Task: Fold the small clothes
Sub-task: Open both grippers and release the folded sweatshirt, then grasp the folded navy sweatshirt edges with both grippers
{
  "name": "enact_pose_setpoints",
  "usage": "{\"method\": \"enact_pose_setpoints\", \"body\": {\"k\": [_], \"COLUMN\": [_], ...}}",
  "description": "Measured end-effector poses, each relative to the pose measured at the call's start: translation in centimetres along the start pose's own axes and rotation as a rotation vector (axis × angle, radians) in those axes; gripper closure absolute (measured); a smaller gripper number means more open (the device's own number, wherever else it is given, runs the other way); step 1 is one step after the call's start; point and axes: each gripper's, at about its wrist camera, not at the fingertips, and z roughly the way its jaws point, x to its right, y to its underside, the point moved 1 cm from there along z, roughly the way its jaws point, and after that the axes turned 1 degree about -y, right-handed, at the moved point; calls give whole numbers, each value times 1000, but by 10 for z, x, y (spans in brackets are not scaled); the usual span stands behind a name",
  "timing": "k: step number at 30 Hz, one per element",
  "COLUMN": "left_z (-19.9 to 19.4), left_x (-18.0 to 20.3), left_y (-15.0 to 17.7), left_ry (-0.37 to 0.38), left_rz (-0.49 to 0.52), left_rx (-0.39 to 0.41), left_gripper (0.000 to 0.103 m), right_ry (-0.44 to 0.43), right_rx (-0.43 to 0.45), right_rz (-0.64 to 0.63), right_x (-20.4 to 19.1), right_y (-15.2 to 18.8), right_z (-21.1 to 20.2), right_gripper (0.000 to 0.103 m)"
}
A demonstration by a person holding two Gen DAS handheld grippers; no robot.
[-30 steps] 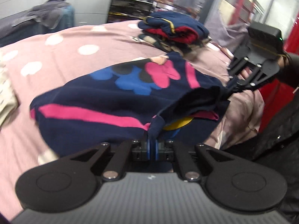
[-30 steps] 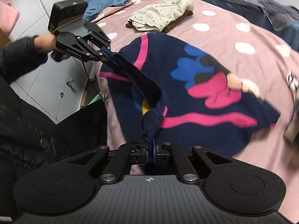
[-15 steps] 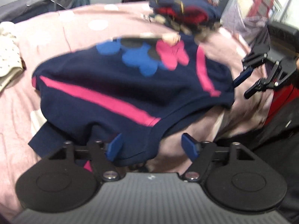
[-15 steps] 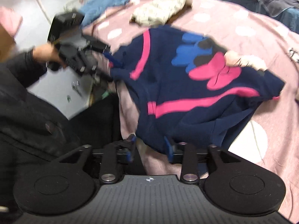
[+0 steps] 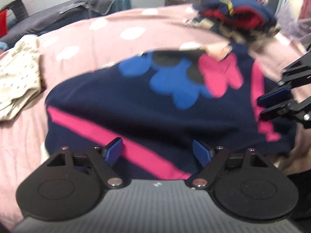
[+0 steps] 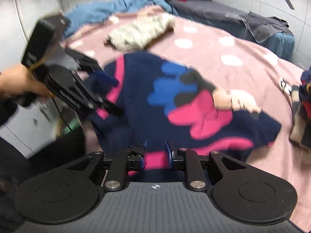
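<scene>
The garment (image 5: 147, 104) lies spread on the bed (image 5: 93, 38), filling the middle of the left wrist view. The left gripper (image 5: 158, 152) sits at bottom centre, over the garment's near edge. The right gripper (image 5: 272, 106) enters at the right edge, over the garment's right side. A folded pile (image 5: 235, 19) sits on the bed at upper right, behind the garment. A light cloth (image 5: 17, 77) lies on the bed at the left edge. In the right wrist view, that cloth (image 6: 140, 31) lies at upper centre, behind the garment (image 6: 155, 104).

Pink white-dotted bedspread (image 5: 108, 38), dark grey bedding (image 6: 223, 13) behind, white cabinet (image 6: 23, 132).
</scene>
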Motion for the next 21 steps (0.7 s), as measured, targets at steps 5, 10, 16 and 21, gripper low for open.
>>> {"method": "enact_pose_setpoints", "body": {"k": [5,10,16,21], "left_z": [4,1,-9,-32], "left_x": [-10,-7,6,35], "left_y": [22,17,0,-26], "left_ry": [-13,-34,-49,-1], "left_rz": [-46,-32,-9,18], "left_rx": [6,-15,0,83], "left_gripper": [18,17,15,6], "right_ry": [-2,-25,-24,36], "right_rx": [19,8,86,143], "right_rz": [45,85,175,354], "right_x": [12,16,38,88], "right_y": [19,13,2,1], "right_z": [-6,-2,-23,-36], "right_gripper": [65,64,29,11]}}
